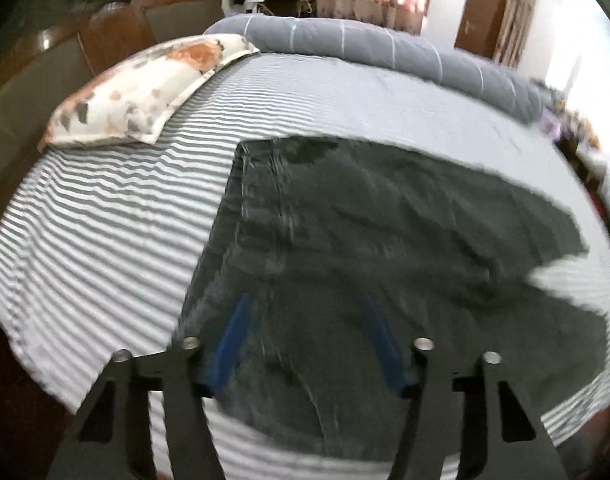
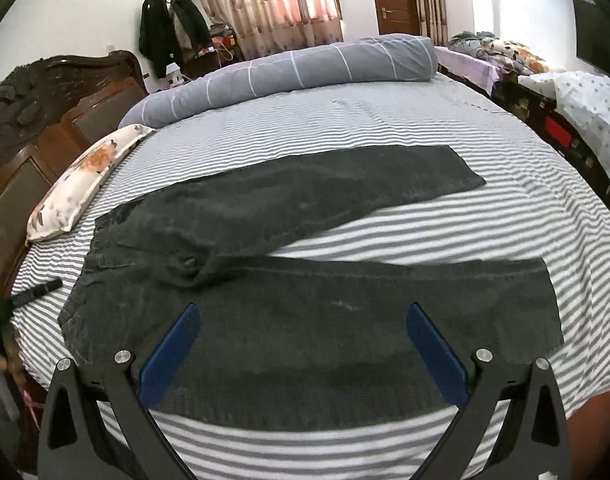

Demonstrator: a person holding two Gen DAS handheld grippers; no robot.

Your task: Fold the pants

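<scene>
Dark grey pants (image 2: 289,280) lie flat on the striped bed, waistband to the left, the two legs spread apart in a V toward the right. My right gripper (image 2: 303,312) is open and empty, hovering over the near leg. In the left wrist view the pants (image 1: 385,240) fill the middle, waistband edge at the left. My left gripper (image 1: 307,304) is open and empty above the waist area; this view is blurred. The left gripper's finger (image 2: 37,292) shows at the left edge of the right wrist view, beside the waistband.
The bed's grey-and-white striped sheet (image 2: 385,128) spreads all around. A floral pillow (image 2: 85,184) lies by the wooden headboard (image 2: 45,120). A rolled grey duvet (image 2: 289,68) lies along the far side. A second bed (image 2: 565,100) stands at the right.
</scene>
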